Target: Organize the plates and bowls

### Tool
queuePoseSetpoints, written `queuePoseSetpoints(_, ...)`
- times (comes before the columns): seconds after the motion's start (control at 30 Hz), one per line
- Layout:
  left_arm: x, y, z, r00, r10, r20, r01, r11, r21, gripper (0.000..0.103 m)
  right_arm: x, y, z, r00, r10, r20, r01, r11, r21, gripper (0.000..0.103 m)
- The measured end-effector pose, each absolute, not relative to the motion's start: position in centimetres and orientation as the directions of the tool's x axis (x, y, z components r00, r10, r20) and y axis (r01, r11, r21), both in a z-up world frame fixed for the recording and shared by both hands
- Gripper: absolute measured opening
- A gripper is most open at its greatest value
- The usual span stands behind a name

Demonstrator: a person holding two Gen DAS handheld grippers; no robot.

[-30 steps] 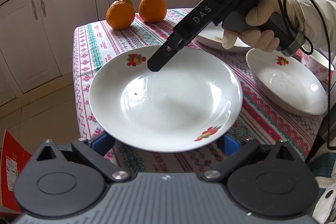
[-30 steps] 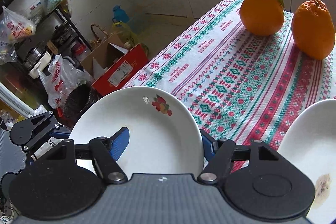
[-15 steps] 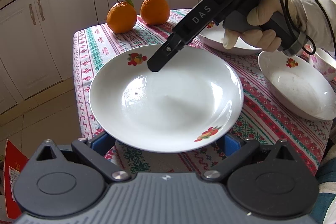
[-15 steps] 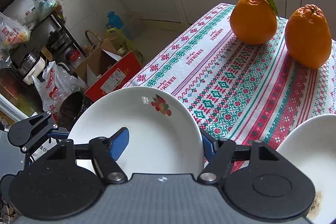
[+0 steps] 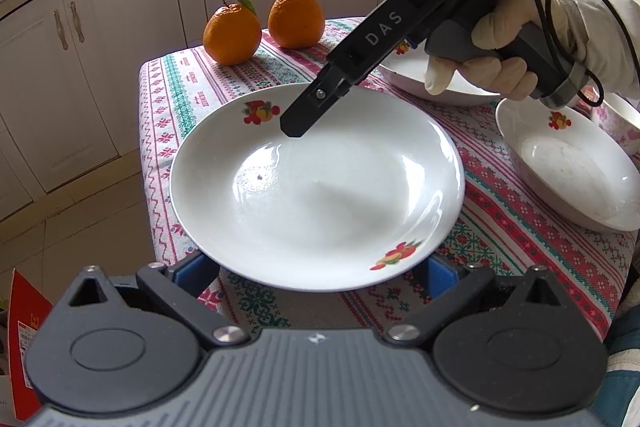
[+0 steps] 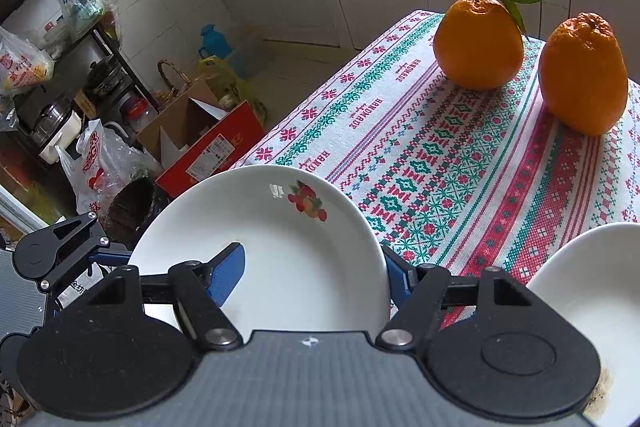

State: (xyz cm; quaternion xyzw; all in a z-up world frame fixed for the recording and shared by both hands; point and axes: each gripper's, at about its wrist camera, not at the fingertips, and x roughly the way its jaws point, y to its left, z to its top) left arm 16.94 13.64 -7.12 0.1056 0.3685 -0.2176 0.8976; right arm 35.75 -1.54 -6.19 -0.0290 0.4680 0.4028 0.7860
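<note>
- Kitchen table with a red and green patterned cloth, and white cupboards behind it.
- Your right claw is closed part way on the far rim of the big white plate. One blue pad lies on the inside of the plate and the other sits outside the rim.
- Your gloved right hand holds that claw's handle.
- Your left claw is wide open, and its two blue fingers poke out under the near rim of the plate. You cannot tell if they touch it.
- That plate is at the near corner of the table.
- To the right is a second white plate, and a third plate is behind your hand.
- A pink flowered bowl peeks in at the far right.
- Two oranges stand side by side at the far end.
</note>
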Motion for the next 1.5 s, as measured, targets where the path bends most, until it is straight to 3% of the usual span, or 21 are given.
queuePoseSetpoints(0.2, 16.8, 13.7, -7.0, 0.635, -0.313, -0.706, 0.468, 0.883, 0.030, 0.101, 35.4, -1.4, -6.2, 0.237, 0.614, -0.753, -0.667, 0.666, 0.334, 0.086)
queuePoseSetpoints(0.37, 16.2, 13.9, -6.6, 0.650, -0.304, -0.696, 0.458, 0.888, 0.041, 0.102, 34.4, -1.8, -5.0, 0.265, 0.622, -0.737, -0.679, 0.663, 0.315, 0.102)
queuePoseSetpoints(0.93, 9.2, 11.7, -4.0, 0.710, -0.285, -0.644, 0.406, 0.913, 0.044, 0.102, 23.9, -7.2, 0.6, 0.438, 0.576, -0.691, -0.672, 0.719, 0.173, 0.103)
queuePoseSetpoints(1.3, 6.0, 6.9, -4.3, 0.735, -0.284, -0.616, 0.429, 0.898, 0.098, 0.102, 15.3, -12.8, -0.2, 0.576, 0.457, -0.678, -0.584, 0.810, 0.050, 0.103)
queuePoseSetpoints(1.5, 5.3, 4.4, -5.2, 0.702, -0.353, -0.619, 0.485, 0.873, 0.052, 0.102, 12.9, -15.8, -1.0, 0.624, 0.386, -0.680, -0.518, 0.855, 0.010, 0.103)
